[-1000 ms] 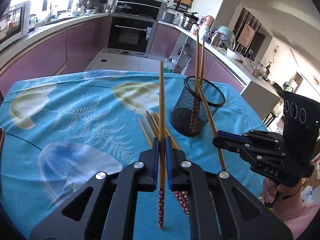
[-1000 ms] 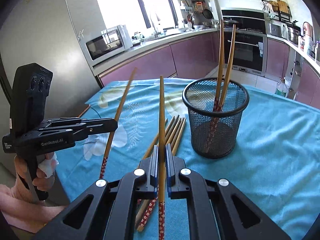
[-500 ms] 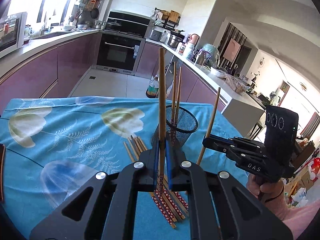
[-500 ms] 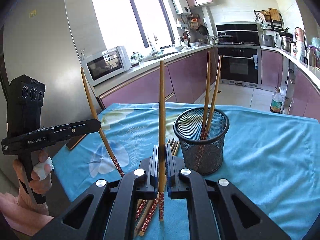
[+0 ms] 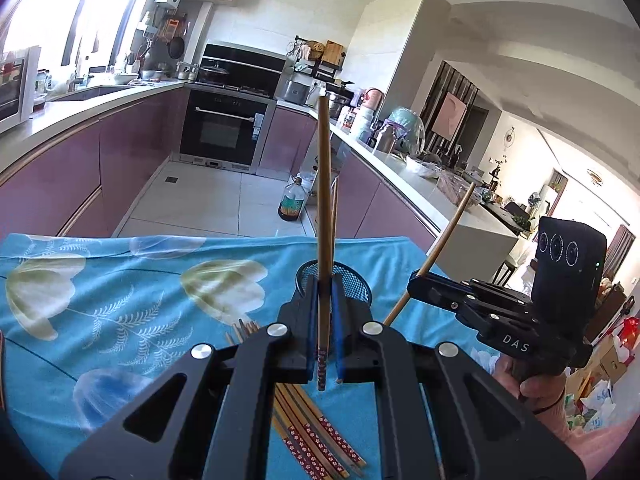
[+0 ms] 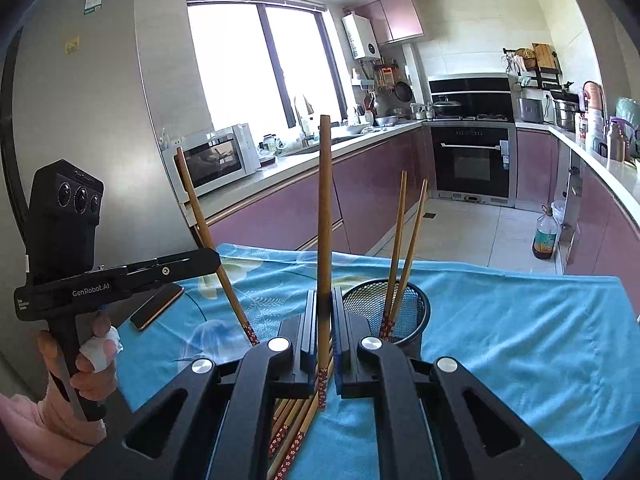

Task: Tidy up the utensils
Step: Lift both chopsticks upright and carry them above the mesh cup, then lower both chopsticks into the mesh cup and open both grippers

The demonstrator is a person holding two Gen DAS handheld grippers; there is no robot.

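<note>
Close in, the left tongs (image 5: 325, 312) pinch one chopstick (image 5: 324, 208) upright and the right tongs (image 6: 323, 320) pinch another chopstick (image 6: 325, 216). Beyond, the mesh cup (image 6: 416, 308) waits on the surface (image 6: 520, 320); two tall sticks converging could clash or tip it.

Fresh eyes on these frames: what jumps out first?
Each black claw is shut on one upright bamboo chopstick: left claw on its chopstick, right claw on another. Behind them a black mesh cup holds two chopsticks, and loose chopsticks lie on the blue floral tablecloth.
</note>
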